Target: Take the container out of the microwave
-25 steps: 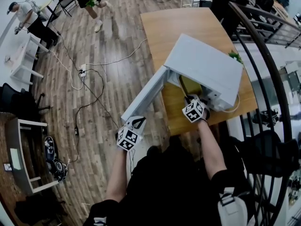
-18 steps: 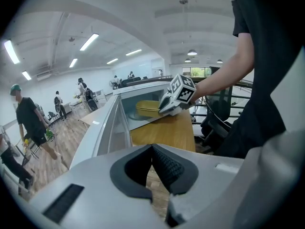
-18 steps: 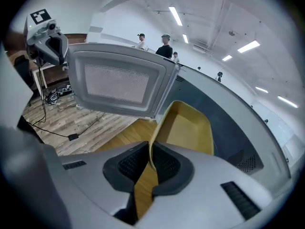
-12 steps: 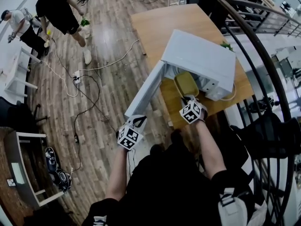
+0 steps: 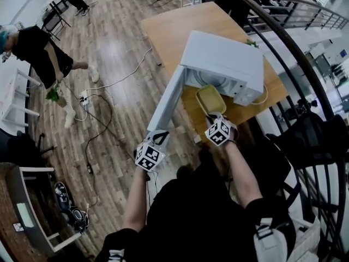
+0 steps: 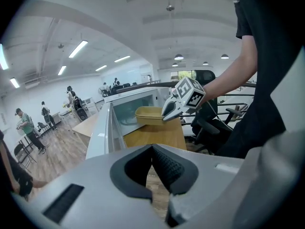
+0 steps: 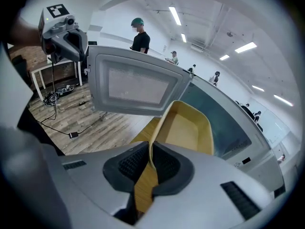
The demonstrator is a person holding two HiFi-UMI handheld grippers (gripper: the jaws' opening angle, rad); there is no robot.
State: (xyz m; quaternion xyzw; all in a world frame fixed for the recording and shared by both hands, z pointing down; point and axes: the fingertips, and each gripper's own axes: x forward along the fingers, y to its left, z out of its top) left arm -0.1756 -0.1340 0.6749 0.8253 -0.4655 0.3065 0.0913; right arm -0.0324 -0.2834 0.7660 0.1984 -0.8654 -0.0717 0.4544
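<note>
At the mouth of the microwave (image 5: 223, 64), over the table's (image 5: 169, 26) near edge, the yellow container (image 5: 210, 100) points lengthwise straight away from the right gripper (image 7: 150, 161), which is clamped on its near rim; the left gripper (image 6: 152, 163), closed and empty, hangs farther off by the door's (image 5: 166, 100) free end
</note>
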